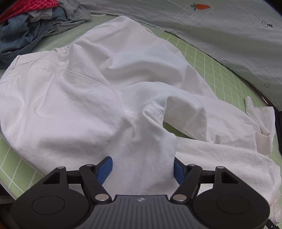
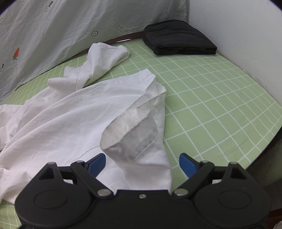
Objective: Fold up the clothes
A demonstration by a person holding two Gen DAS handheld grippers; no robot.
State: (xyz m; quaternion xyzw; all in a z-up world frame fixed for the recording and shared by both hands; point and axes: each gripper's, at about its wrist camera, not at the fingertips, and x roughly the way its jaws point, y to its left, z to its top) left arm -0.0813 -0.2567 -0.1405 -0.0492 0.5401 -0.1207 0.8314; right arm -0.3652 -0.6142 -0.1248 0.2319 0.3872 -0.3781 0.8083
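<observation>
The left gripper (image 1: 143,169), black with blue pads, stands fairly wide, and a bunched ridge of the crumpled white cotton garment (image 1: 98,91) rises between its fingers; the cloth fills the gap and touches both blue pads (image 1: 105,168), though whether they press on it cannot be told. The right gripper (image 2: 142,164), of the same make, stands wider, with a raised corner of the same white garment (image 2: 74,112) between its fingers: the fold lies against the left-hand pad (image 2: 97,163), while the right-hand pad (image 2: 187,163) is apart from the cloth with green sheet showing in the gap. The garment lies spread and rumpled on the pale green sheet with a white grid (image 2: 211,98), one sleeve-like part trailing toward the far edge. Beyond the garment hangs a grey printed cloth with a small orange carrot motif (image 1: 200,6). In the left wrist view, a heap of blue denim, grey and red clothes (image 1: 35,26) lies beyond the garment to its upper left, touching its edge. In the right wrist view, a folded black garment (image 2: 178,37) sits well apart from the white garment, at the far corner against a white wall (image 2: 238,31).
</observation>
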